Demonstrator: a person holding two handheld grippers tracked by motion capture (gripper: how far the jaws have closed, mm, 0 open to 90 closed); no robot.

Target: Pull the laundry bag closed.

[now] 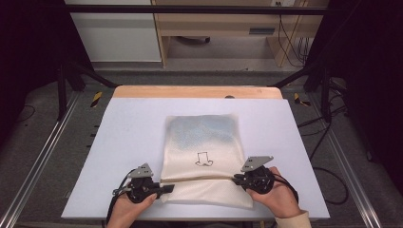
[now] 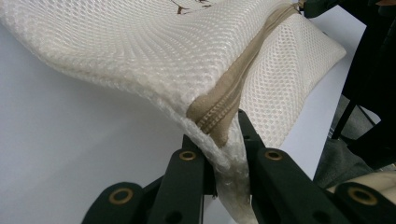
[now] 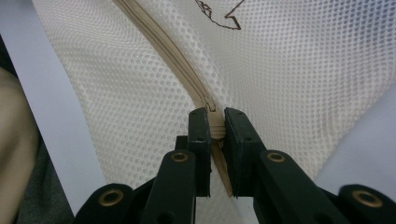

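My left tongs (image 1: 164,188) and right tongs (image 1: 236,179) each pinch the mesh bag's (image 1: 202,142) zipper band (image 2: 243,79) near the pale surface's (image 1: 128,142) front edge; a wooden cabinet (image 1: 214,23) stands beyond.

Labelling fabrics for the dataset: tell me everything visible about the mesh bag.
The mesh bag is cream-white netting, flat and roughly rectangular, lying lengthwise on the pale table. A small black line drawing marks its upper face, and something bluish shows through its far half. A tan zipper crosses it near the person's end. The left tool is shut on the zipper's left end, the right tool on the right end, pinching and lifting that strip slightly.
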